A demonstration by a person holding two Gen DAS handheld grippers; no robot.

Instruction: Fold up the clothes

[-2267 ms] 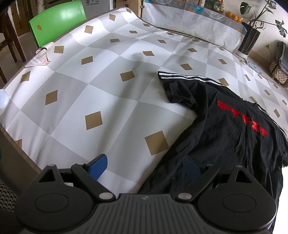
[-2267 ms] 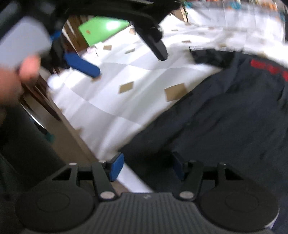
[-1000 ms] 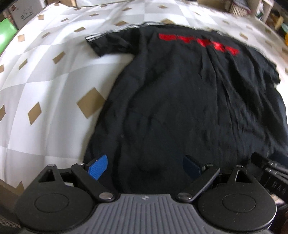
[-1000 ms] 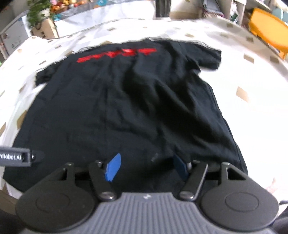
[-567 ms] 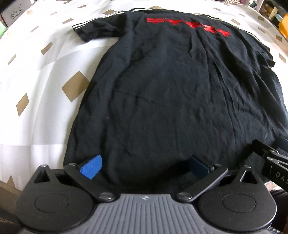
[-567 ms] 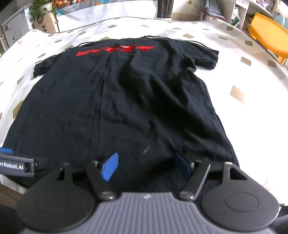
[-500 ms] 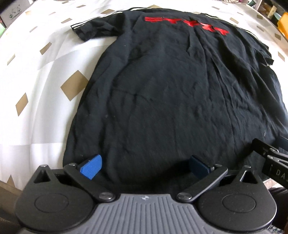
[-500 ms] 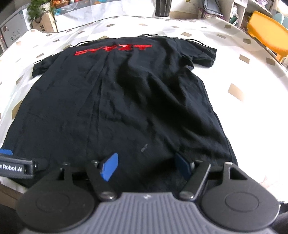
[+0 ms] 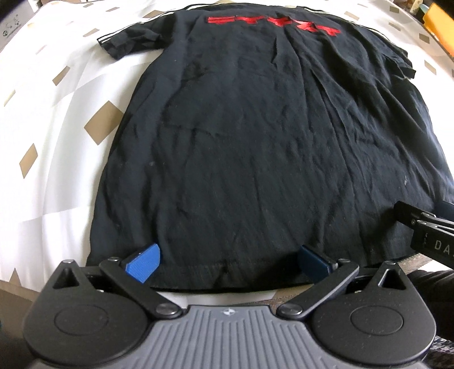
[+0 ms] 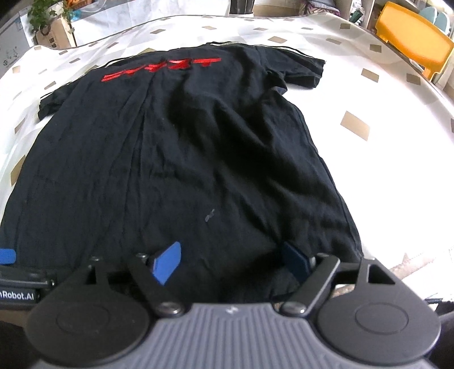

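While the black T-shirt lies flat on the checked tablecloth, the left gripper and right gripper, widening, straddle its near hem, pinching nothing; each should bite both layers, level.

The black T-shirt under my grippers is matt, creased cloth with smoother red print. The tablecloth looks smooth with a slight sheen. My left gripper has matt black plastic arms, ribbed grey housing, and textured blue pads.
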